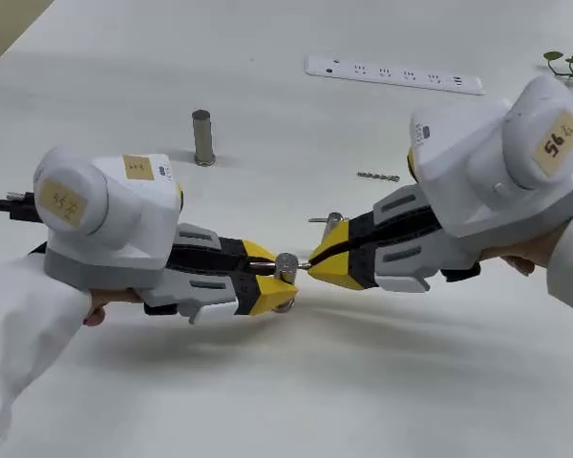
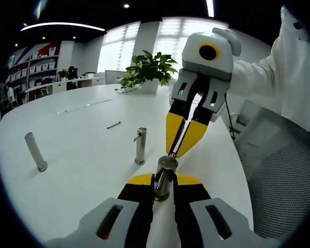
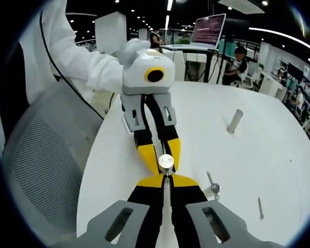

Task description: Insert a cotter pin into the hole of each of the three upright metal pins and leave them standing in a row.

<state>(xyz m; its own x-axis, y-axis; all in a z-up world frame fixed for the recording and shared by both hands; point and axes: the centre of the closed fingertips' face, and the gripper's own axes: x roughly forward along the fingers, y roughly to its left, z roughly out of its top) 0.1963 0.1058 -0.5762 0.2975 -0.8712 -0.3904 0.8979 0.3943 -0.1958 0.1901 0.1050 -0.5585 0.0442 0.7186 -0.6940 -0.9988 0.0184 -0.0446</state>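
Metal pin (image 1: 286, 266), upright on white worktop (image 1: 267, 382), clenched between the jaws of left hand-held gripper (image 1: 270, 279). Right hand-held gripper (image 1: 317, 267) pinched on thin cotter pin (image 3: 167, 179), its tip at that pin's head. Second metal pin (image 1: 332, 222), cotter fitted, just behind. Third metal pin (image 1: 203, 136) well apart. Spare cotter pin (image 1: 377, 176) lying loose.

Yellow at the tips, black along the jaws and white over grey on the bodies of the left hand-held gripper (image 1: 277, 283) and the right hand-held gripper (image 1: 317, 264), with tan stickers (image 1: 557, 145) marked in dark ink. Shiny silver on the metal pin (image 1: 286, 266) and the thin cotter pin (image 3: 167, 182), duller grey on the far pin (image 1: 202, 136). Plain white on the counter (image 1: 267, 401), the power strip (image 1: 392, 73) and the sleeves (image 1: 19, 324); green on the plant (image 2: 147, 64).
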